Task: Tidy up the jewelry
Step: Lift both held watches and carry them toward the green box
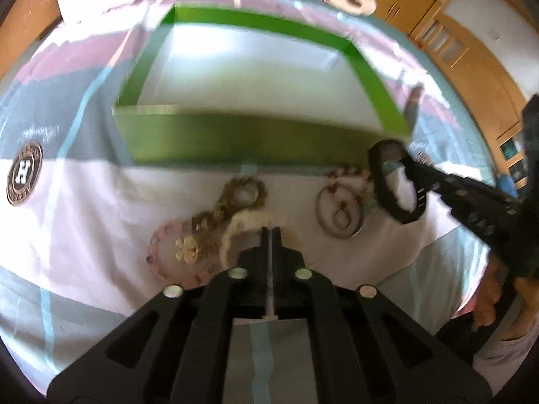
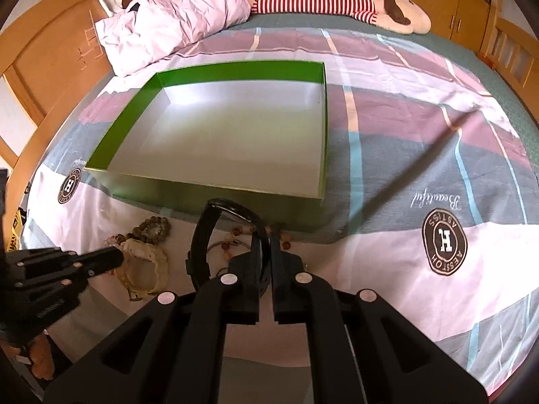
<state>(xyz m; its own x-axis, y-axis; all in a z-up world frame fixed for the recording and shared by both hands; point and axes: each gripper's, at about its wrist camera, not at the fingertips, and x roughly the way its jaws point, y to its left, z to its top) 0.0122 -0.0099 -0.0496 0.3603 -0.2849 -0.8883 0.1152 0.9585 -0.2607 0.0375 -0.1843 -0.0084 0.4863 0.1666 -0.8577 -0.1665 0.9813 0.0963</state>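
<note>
1. On a bedspread (image 2: pixel 404 155), we hold a black watch (image 2: pixel 215 235) by its strap in the closed right gripper (image 2: pixel 266 235), lifted just short of the green box (image 2: pixel 209 74).
2. Our left gripper (image 1: pixel 271 232) stands nearly shut on the cream bracelet (image 1: pixel 235 225); whether its pads truly pinch it we cannot tell.
3. The rest of the jewelry lies before the box's near wall: a pink bead bracelet (image 1: pixel 158 252), a gold chain (image 1: pixel 215 215), and a metal ring (image 1: pixel 337 215).
4. Risk: the dangling watch loop may catch the near wall, or slip from a thin grip.
5. Risk: the cream bracelet may drag the chain along.
6. The box interior is bare, with open bed to its right.
</note>
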